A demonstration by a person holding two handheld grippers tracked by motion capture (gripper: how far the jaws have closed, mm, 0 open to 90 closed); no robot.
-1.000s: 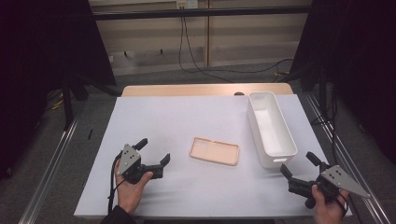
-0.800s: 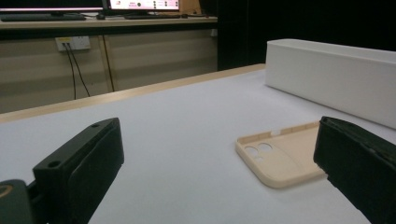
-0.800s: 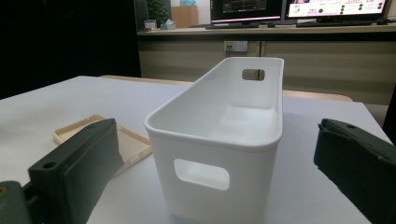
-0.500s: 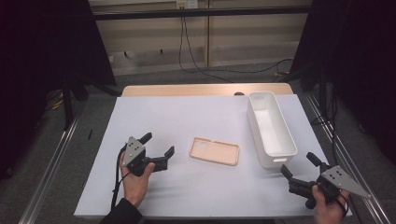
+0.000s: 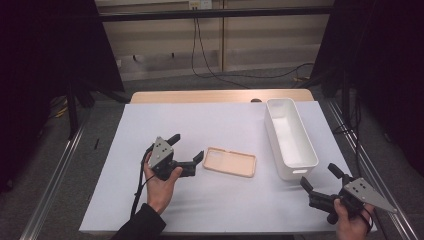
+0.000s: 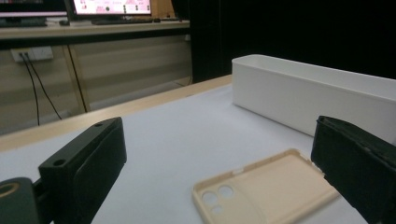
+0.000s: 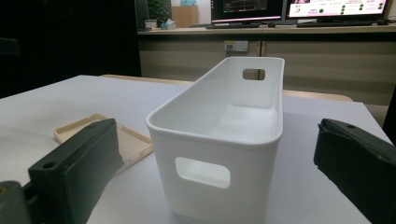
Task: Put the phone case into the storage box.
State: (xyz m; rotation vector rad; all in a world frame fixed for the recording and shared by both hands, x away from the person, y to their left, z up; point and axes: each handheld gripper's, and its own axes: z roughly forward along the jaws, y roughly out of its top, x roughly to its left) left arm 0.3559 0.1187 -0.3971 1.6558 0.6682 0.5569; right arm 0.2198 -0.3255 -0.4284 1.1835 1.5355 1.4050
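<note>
A beige phone case (image 5: 230,161) (image 6: 268,189) (image 7: 109,135) lies hollow side up on the white table sheet (image 5: 220,130). Just left of it, my left gripper (image 5: 186,149) is open, one jaw close to the case's left end, nothing between the jaws. In the left gripper view the case sits between and just ahead of the two black jaws. A long white bin (image 5: 290,137) (image 6: 317,95) (image 7: 229,126) stands empty to the right of the case. My right gripper (image 5: 320,177) stands open near the front right corner, facing the bin's near end.
The wooden table edge (image 5: 220,96) runs along the back. Metal rails (image 5: 55,175) flank both sides of the table. Cables (image 5: 210,55) trail on the floor behind. Monitors (image 7: 299,9) stand on a desk beyond.
My left gripper has moved right and forward toward the phone case's left end. The right gripper has stayed in place.
</note>
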